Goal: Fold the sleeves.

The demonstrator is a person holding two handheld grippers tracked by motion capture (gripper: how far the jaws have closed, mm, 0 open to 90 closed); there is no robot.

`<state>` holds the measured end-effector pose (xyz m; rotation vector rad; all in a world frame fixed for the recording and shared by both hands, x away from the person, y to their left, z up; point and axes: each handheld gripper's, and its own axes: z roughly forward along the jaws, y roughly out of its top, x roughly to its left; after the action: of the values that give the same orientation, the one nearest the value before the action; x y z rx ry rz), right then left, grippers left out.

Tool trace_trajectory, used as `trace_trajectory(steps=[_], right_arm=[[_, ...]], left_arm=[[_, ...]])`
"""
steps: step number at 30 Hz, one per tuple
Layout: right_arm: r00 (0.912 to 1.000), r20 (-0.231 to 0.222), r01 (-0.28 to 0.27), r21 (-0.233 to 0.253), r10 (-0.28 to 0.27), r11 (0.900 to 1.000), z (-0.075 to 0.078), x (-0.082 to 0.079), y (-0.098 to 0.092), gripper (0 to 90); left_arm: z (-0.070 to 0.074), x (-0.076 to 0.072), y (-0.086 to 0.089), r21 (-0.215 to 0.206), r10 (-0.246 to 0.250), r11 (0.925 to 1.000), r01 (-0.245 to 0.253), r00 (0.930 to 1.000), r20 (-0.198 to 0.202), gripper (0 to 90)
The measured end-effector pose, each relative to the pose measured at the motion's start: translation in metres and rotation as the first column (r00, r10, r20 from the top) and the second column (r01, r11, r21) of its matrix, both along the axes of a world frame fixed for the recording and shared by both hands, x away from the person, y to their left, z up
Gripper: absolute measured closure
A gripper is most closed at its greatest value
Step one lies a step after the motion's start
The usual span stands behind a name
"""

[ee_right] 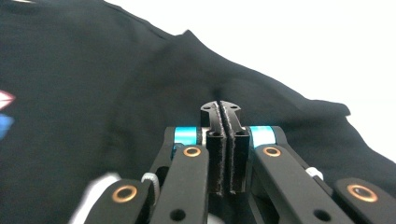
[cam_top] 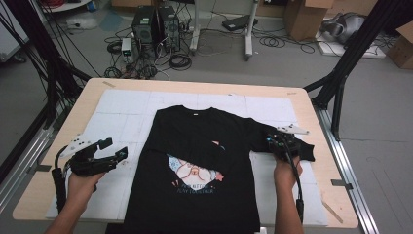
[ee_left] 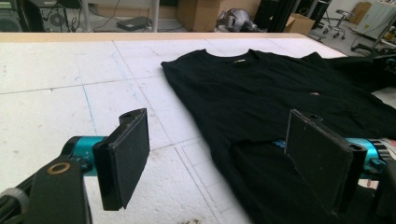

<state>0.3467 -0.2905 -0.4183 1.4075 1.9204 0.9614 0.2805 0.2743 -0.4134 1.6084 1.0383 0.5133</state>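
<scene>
A black T-shirt (cam_top: 195,165) was laid face up across the middle of the counter (cam_top: 63,126), collar toward the far edge and hem hanging at the near edge. A cartoon print with a line of lettering was seen on its chest. The sleeve on the left side appeared to be folded in over the body already, partly covering the print, while the right sleeve (cam_top: 292,146) was stretched out toward the right edge of the counter.

That right sleeve was being pinched by the right gripper (cam_top: 277,145); in the right gripper view the jaws were pressed together, with cloth bunched at their tips (ee_right: 223,108). The left gripper (cam_top: 117,155) was held just off the shirt's left side, above the white mat, its jaws spread wide and nothing between them (ee_left: 215,154).

The work was judged to be a fold in its early part: one sleeve seemed done, the second was gripped but not yet carried over, and the folding of the body was left.

The counter was of pale wood and was covered by a white foam mat (cam_top: 122,107) marked with faint lines. Beyond the far edge, a grey floor was strewn with cables, and computer towers (cam_top: 156,24), cardboard boxes (cam_top: 307,14) and black frame struts were seen.
</scene>
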Motion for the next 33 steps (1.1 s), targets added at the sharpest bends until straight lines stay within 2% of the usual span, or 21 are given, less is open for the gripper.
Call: trace_trajectory(steps=[4, 10, 15, 19, 20, 21, 22, 26, 29, 33], right_arm=[[0.9971, 0.026, -0.071, 0.002, 0.071, 0.997, 0.007, -0.002, 0.022, 88.5], [0.9842, 0.035, -0.174, 0.0, 0.174, 0.985, 0.01, -0.003, 0.06, 88.5], [0.9675, 0.013, -0.252, -0.017, 0.253, 0.967, 0.007, -0.002, 0.089, 88.5], [0.9467, -0.034, -0.321, -0.024, 0.32, 0.947, 0.0, 0.0, 0.105, 87.5], [0.9445, -0.042, -0.327, -0.023, 0.326, 0.945, -0.001, 0.0, 0.107, 84.2], [0.9434, -0.049, -0.329, -0.018, 0.328, 0.944, -0.002, 0.001, 0.107, 71.3], [0.9486, -0.051, -0.313, -0.004, 0.312, 0.95, -0.001, 0.001, 0.105, 63.3], [0.962, -0.006, -0.273, 0.017, 0.273, 0.962, 0.01, -0.006, 0.082, 57.0], [0.9805, 0.033, -0.194, 0.004, 0.193, 0.981, 0.018, -0.016, 0.052, 54.7], [0.9962, 0.027, -0.083, 0.027, 0.082, 0.996, 0.014, -0.025, 0.017, 51.4]], left_arm=[[-0.001, 0.001, -0.001, -0.007, 0.003, 1.0, -0.003, 1.0, 0.001, 22.6], [0.0, 0.001, 0.0, -0.005, 0.002, 1.0, -0.002, 1.0, 0.002, 22.6], [0.0, 0.001, 0.0, -0.006, 0.002, 1.0, -0.002, 1.0, 0.001, 22.6], [0.0, 0.001, 0.001, -0.008, 0.003, 1.0, -0.003, 1.0, 0.002, 22.6], [0.0, 0.0, 0.001, -0.01, 0.005, 0.9999, -0.005, 1.0, 0.002, 22.6], [0.0, 0.0, 0.001, -0.01, 0.006, 0.9999, -0.006, 1.0, 0.003, 22.6], [0.0, 0.0, 0.001, -0.01, 0.006, 0.9999, -0.006, 1.0, 0.004, 22.6], [0.0, -0.001, 0.001, -0.006, 0.001, 1.0, -0.001, 1.0, 0.004, 22.6], [0.001, -0.001, 0.001, -0.007, -0.003, 1.0, 0.003, 1.0, 0.007, 22.6], [0.001, -0.002, 0.001, -0.013, 0.0, 0.9999, 0.0, 0.9999, 0.011, 22.6]])
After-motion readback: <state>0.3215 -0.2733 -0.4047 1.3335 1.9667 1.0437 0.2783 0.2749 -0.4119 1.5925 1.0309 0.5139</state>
